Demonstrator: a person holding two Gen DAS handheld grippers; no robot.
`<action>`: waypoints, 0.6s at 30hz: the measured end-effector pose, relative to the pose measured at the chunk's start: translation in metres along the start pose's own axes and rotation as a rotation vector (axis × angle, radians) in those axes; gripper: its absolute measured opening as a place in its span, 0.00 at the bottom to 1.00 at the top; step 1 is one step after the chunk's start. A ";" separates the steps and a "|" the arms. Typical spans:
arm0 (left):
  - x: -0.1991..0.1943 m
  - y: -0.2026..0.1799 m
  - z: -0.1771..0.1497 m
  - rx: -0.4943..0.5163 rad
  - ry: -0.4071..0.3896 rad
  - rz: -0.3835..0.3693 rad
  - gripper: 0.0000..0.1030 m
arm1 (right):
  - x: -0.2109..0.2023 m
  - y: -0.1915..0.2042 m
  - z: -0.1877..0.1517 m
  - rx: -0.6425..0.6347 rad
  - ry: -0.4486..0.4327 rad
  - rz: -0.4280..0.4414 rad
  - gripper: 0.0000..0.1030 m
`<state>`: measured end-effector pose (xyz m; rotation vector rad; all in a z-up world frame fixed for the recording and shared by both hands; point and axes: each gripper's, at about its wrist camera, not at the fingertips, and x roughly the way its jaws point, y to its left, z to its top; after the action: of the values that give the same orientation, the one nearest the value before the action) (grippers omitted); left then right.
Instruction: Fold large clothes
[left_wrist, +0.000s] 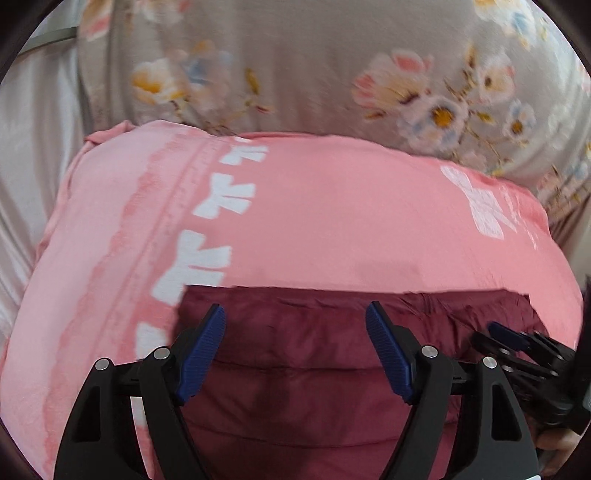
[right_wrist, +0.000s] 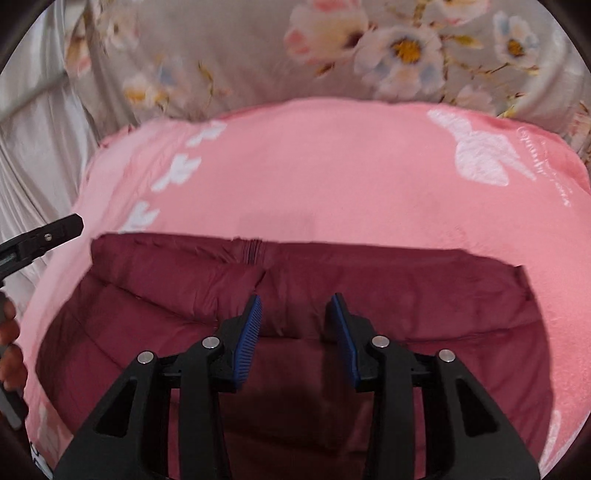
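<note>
A dark red puffy jacket (left_wrist: 314, 362) lies folded into a block on a pink blanket (left_wrist: 325, 206); it also shows in the right wrist view (right_wrist: 388, 295), with its zipper at the far edge. My left gripper (left_wrist: 295, 314) is open and empty, hovering over the jacket's far left part. My right gripper (right_wrist: 293, 304) is open, narrower, and empty above the jacket's middle. The right gripper's tips (left_wrist: 506, 332) show at the right in the left wrist view. The left gripper's tip (right_wrist: 62, 229) shows at the left in the right wrist view.
The pink blanket (right_wrist: 332, 177) with white bow prints covers the bed under the jacket. A grey floral quilt (left_wrist: 332, 66) lies beyond it, also in the right wrist view (right_wrist: 258, 48). A white sheet (left_wrist: 33, 147) lies at the left.
</note>
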<state>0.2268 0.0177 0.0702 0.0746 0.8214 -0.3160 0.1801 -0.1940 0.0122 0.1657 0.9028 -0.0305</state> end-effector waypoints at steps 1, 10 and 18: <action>0.006 -0.009 -0.002 0.017 0.013 -0.007 0.73 | 0.008 0.001 0.000 -0.006 0.020 -0.013 0.00; 0.043 -0.036 0.011 0.046 0.053 -0.033 0.72 | -0.026 -0.008 0.037 0.049 -0.166 0.022 0.00; 0.111 -0.039 0.000 0.018 0.131 0.032 0.66 | 0.041 -0.017 0.035 0.086 -0.060 0.027 0.00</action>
<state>0.2856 -0.0468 -0.0082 0.1261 0.9469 -0.2904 0.2307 -0.2141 -0.0009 0.2561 0.8397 -0.0491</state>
